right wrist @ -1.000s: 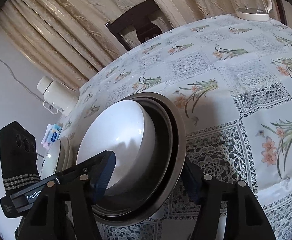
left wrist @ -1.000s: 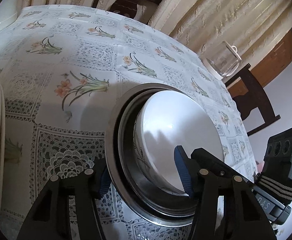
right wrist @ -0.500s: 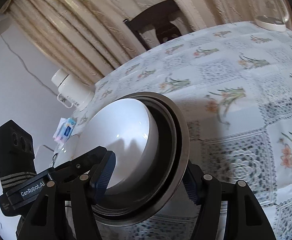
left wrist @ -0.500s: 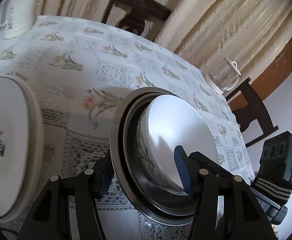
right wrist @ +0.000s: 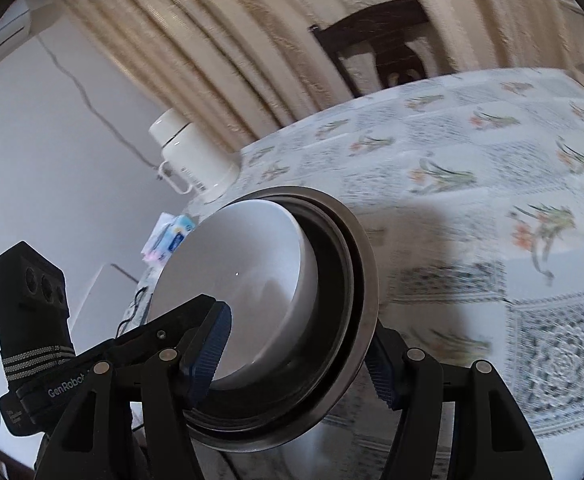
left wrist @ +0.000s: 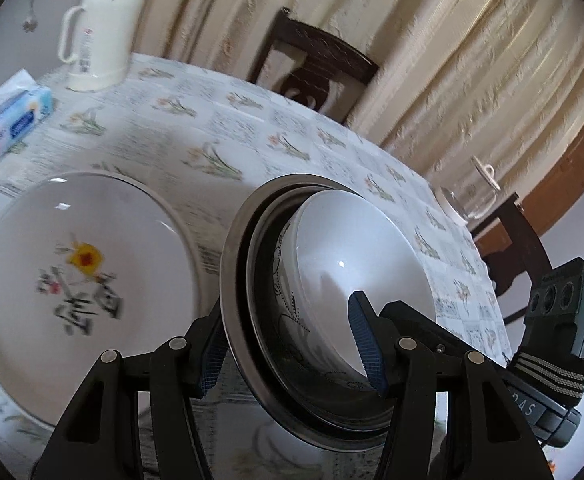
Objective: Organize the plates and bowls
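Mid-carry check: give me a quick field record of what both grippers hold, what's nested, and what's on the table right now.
carried: metal bowl with white bowl nested inside
left gripper: shut on metal bowl rim, one finger outside, one inside
right gripper: shut on opposite rim, same way
bowl pose: tilted, above tablecloth
nearby: flower-print plate, left of the bowls
also on table: white thermos jug, tissue pack
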The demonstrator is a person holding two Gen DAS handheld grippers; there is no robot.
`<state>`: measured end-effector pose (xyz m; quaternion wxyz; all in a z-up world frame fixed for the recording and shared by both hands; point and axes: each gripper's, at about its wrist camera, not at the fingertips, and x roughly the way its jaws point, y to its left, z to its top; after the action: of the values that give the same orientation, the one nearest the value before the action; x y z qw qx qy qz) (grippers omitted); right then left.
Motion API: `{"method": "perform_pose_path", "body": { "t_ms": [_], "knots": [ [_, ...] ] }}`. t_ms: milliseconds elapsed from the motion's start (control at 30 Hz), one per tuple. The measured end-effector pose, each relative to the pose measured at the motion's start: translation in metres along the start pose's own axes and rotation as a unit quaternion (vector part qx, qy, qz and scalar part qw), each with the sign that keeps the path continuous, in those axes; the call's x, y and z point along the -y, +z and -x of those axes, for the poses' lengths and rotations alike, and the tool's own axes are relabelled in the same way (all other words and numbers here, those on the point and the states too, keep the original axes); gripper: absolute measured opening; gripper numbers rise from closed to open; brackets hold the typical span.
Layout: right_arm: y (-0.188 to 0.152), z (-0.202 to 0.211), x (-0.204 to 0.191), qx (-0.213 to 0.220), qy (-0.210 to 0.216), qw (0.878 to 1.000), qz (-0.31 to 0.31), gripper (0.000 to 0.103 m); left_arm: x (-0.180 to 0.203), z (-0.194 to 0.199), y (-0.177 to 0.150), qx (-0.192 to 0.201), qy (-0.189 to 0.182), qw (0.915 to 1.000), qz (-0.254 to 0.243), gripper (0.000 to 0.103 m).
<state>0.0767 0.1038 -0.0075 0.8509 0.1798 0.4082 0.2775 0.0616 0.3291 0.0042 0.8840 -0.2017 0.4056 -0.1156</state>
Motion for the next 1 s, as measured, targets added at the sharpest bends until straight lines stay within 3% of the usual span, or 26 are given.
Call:
{"method": "perform_pose_path", "body": {
  "t_ms": [467,1000],
  "knots": [
    [0.003,-0.050,-0.076,-0.034,0.037,0.996,0.068,0.067,-0.084,0.046,0.009,0.043,0.049,0.9959,0.062,0.057],
    [-0.004,-0.108,-0.097,-0.087,0.036,0.993,0.076,0.066,-0.145,0.048,0.012,0.039,0.063,0.9918,0.104,0.057]
  ]
}}
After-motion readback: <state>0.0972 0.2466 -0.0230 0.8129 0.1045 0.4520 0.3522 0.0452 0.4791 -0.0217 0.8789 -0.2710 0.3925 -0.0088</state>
